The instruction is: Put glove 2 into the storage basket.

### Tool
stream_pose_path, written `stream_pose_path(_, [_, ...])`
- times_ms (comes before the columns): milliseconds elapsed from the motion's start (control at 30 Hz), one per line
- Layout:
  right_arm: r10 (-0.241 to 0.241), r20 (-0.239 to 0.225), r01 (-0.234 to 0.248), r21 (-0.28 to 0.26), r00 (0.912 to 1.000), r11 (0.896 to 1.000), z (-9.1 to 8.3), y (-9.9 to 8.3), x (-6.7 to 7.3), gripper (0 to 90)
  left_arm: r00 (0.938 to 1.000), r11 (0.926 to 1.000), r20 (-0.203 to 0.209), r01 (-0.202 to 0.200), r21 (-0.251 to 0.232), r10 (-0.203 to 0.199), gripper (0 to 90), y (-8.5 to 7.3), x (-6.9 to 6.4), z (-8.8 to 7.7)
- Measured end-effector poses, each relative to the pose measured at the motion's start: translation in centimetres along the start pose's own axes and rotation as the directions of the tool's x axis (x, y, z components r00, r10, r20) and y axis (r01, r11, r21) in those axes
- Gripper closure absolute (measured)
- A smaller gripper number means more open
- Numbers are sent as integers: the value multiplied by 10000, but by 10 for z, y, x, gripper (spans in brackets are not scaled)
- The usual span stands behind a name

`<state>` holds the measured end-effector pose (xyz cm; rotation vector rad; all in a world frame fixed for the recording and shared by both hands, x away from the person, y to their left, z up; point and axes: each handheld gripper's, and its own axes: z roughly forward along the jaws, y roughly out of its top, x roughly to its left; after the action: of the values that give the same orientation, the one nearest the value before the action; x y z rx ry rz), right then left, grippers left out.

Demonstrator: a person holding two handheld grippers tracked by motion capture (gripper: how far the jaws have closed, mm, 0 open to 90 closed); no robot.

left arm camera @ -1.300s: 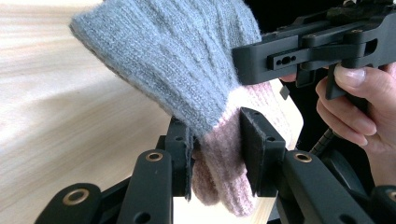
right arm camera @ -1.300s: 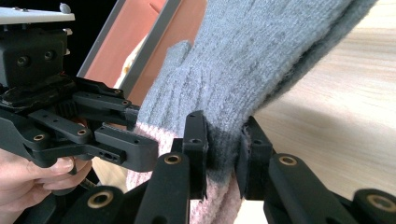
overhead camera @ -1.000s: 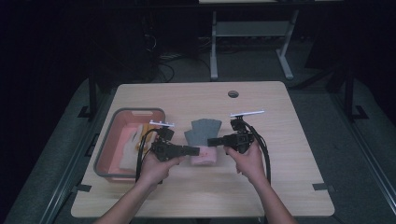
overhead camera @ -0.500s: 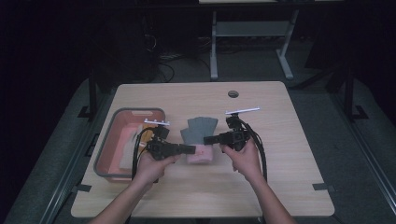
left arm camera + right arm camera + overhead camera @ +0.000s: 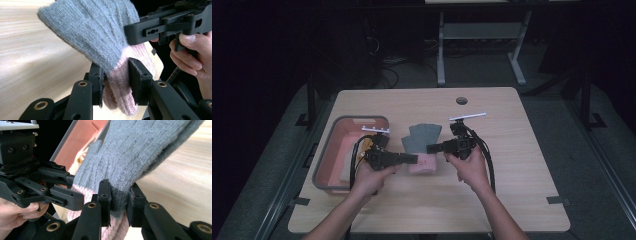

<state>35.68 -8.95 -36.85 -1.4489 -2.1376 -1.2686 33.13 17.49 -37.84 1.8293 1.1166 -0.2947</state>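
At the table's [image 5: 512, 200] left edge stood a grey-rimmed bin [image 5: 328, 150] with a pink inside, its near corner close to the table's front-left side, so there was little room on that flank. Just right of it the left gripper [image 5: 409, 159] pointed rightward and pinched the left side of a knitted glove [image 5: 422, 145], grey at the fingers and pink at the cuff, which sat at the table's middle. The left gripper view showed its two jaws pressed onto the pink cuff [image 5: 120, 95], with the grey part rising above them and bare wood to the left. The right gripper [image 5: 432, 148] faced it from the other side and gripped the glove's right edge; the right gripper view showed the jaws clamped on grey knit [image 5: 120, 202] near the pink seam, with the bin's wall [image 5: 75, 142] behind, something the left gripper view did not take in. To the right, the high view alone laid out wide open tabletop, a small dark hole [image 5: 461, 100] near the far edge, and dark floor beyond.
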Motion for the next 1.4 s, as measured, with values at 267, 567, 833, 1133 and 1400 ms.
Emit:
stream_pose_path(267, [-152, -52, 153, 33, 9999, 9999, 8, 7, 9, 757, 10000, 9999, -61, 42, -165, -43, 676, 0, 4, -13])
stream_pose_path(567, [-426, -183, 426, -3, 9989, 9991, 19, 17, 22, 757, 9997, 9994, -219, 133, -324, -140, 683, 2, 12, -31])
stream_pose_path(833, [-621, -280, 620, -39, 9977, 9981, 31, 28, 35, 756, 9991, 9985, -371, 177, -511, -196, 685, 5, 19, -49])
stream_pose_path(1133, [-733, -537, 732, -45, 9959, 9973, 48, 38, 48, 755, 9978, 9976, -637, 133, -676, -176, 687, 6, 28, -69])
stream_pose_path(1400, [-809, -748, 813, 31, 9939, 9967, 59, 45, 57, 753, 9962, 9965, -837, 152, -828, -222, 689, 5, 34, -85])
